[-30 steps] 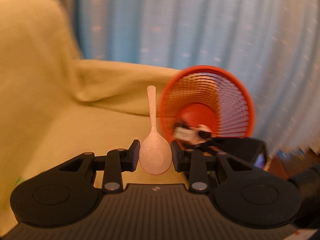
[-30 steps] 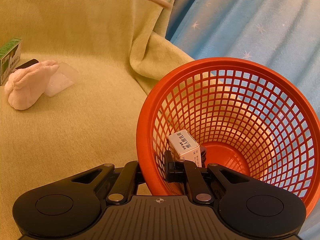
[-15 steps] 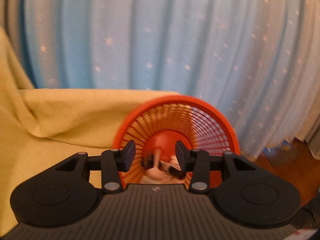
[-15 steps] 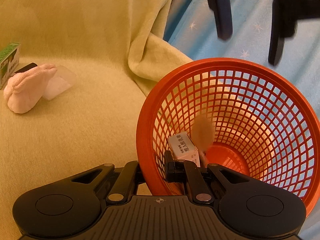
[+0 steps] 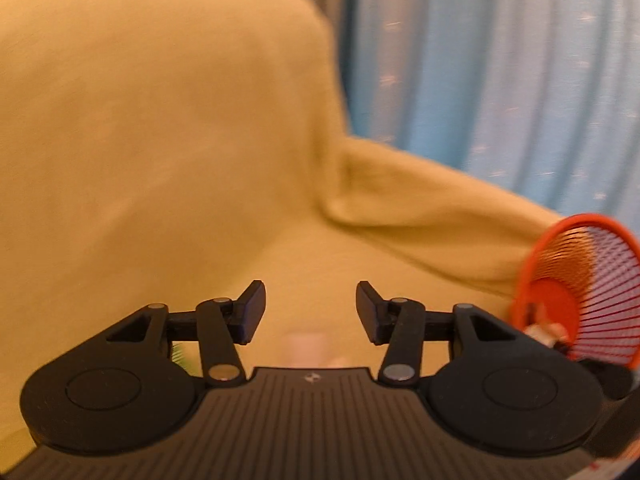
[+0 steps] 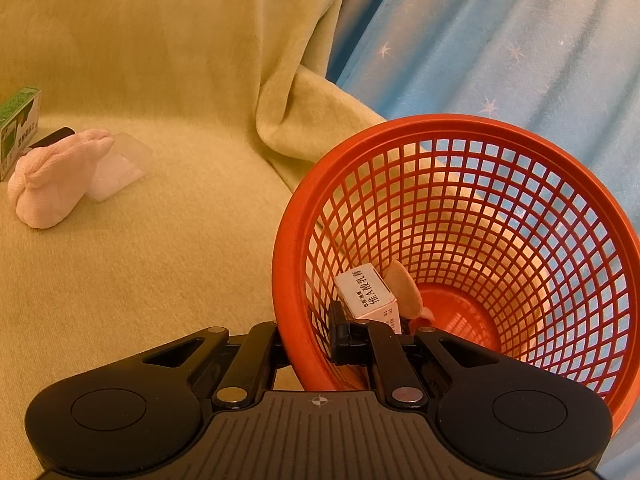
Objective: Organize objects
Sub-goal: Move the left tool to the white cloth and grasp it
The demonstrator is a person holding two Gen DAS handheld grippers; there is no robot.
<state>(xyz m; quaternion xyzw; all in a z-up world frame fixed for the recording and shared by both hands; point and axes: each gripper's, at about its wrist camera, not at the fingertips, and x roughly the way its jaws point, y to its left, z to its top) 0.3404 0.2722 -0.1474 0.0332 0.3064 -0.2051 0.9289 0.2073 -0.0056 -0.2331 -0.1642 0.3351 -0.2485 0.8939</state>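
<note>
My left claw point(image 5: 311, 312): spread, just opening, empty | my right claw point(image 6: 308, 336): pinching round red plastic mesh basket's point(image 6: 520, 152) rim at 6 o'clock | beige spoon point(image 6: 404, 290): inside basket

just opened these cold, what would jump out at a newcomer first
The orange mesh basket at right, tilted on the yellow-green sofa cover, with the right gripper clamped on its rim. Inside lie a white box and a beige spoon. At far left sits a pink sock; the left gripper is open and empty.

Yellow-green sofa point(image 6: 160, 280) bears a pink sock point(image 6: 52, 180), clear packet point(image 6: 120, 168), green box point(image 6: 18, 128)
</note>
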